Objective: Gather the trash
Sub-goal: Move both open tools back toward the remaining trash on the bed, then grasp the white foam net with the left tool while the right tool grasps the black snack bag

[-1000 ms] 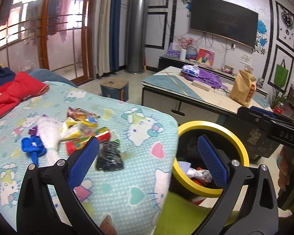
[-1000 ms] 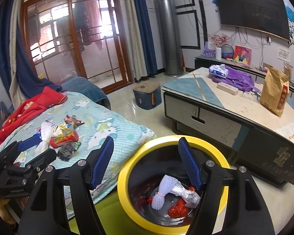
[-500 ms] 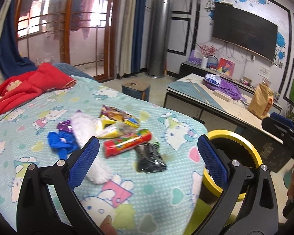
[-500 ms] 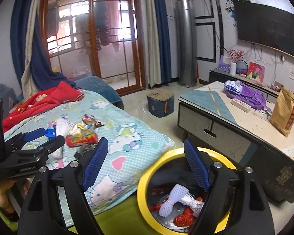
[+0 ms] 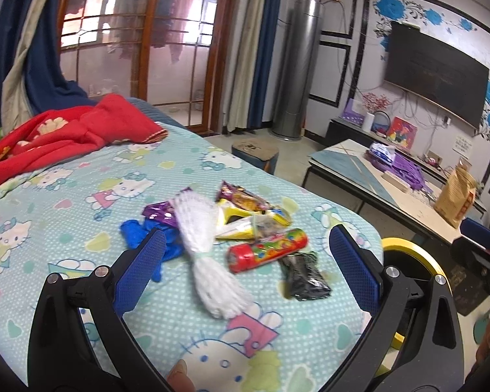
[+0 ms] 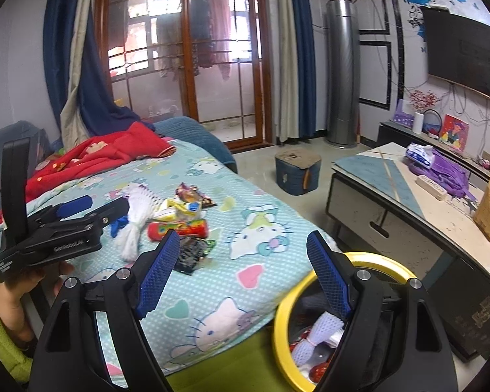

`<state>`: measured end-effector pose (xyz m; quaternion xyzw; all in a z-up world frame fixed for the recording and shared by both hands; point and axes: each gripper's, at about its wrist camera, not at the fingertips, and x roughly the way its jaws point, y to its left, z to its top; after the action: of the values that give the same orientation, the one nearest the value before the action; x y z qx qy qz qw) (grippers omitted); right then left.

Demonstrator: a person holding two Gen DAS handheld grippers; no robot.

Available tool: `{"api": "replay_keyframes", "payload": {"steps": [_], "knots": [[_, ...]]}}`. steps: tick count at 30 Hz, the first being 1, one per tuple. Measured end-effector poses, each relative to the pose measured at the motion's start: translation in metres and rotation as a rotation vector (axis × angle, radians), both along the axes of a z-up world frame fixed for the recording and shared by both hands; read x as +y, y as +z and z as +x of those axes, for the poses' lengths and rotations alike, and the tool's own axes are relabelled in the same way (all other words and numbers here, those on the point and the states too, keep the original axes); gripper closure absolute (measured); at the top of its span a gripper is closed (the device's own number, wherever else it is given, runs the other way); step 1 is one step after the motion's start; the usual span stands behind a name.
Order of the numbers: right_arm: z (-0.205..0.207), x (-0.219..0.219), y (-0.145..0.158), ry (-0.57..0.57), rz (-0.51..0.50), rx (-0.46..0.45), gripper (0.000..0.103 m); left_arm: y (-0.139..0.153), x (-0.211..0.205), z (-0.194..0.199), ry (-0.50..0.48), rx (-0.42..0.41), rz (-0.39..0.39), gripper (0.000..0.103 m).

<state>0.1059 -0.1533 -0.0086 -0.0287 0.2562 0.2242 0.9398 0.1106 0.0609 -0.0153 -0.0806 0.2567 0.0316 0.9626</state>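
A pile of trash lies on the Hello Kitty bedsheet (image 5: 65,215): white foam net (image 5: 199,245), red candy tube (image 5: 266,250), black wrapper (image 5: 305,276), blue glove (image 5: 137,232), yellow and purple wrappers (image 5: 245,202). My left gripper (image 5: 245,268) is open and empty, hovering just before the pile. My right gripper (image 6: 245,274) is open and empty, above the bed edge beside the yellow-rimmed bin (image 6: 284,320), which holds a white net (image 6: 313,336) and red trash. The pile also shows in the right wrist view, with the red tube (image 6: 179,227) nearest its middle.
A red blanket (image 5: 58,134) lies at the bed's far end. A low coffee table (image 6: 408,202) with a brown paper bag (image 5: 454,196) and purple cloth (image 6: 447,173) stands right of the bin. A small blue stool (image 6: 297,170) is on the floor beyond.
My left gripper swung left from the bin to the trash pile on the bed. My right gripper rose and pulled back from over the bin toward the bed edge.
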Motion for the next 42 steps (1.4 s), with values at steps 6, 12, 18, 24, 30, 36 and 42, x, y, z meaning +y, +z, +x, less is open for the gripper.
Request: {"api": "replay_keyframes", "payload": {"steps": [6, 12, 18, 24, 30, 36, 42], "knots": [[0.011, 0.027, -0.010, 0.052, -0.009, 0.037, 0.026, -0.005, 0.022, 0.003, 0.049, 0.016, -0.023, 0.011], [0.028, 0.049, -0.032, 0.079, -0.009, 0.112, 0.026, -0.017, 0.044, 0.007, 0.083, 0.055, -0.069, 0.011], [0.042, 0.062, -0.051, 0.087, -0.016, 0.160, 0.026, -0.028, 0.056, 0.011, 0.086, 0.091, -0.119, 0.016], [0.055, 0.068, -0.066, 0.092, -0.022, 0.208, 0.026, -0.037, 0.056, 0.016, 0.064, 0.118, -0.152, 0.028], [0.068, 0.074, -0.081, 0.099, -0.012, 0.266, 0.026, -0.045, 0.053, 0.023, 0.014, 0.151, -0.186, 0.047], [0.076, 0.081, -0.091, 0.109, -0.001, 0.310, 0.030, -0.053, 0.051, 0.028, -0.016, 0.186, -0.223, 0.056], [0.079, 0.083, -0.099, 0.124, 0.010, 0.340, 0.047, -0.061, 0.048, 0.031, -0.034, 0.218, -0.241, 0.058]]}}
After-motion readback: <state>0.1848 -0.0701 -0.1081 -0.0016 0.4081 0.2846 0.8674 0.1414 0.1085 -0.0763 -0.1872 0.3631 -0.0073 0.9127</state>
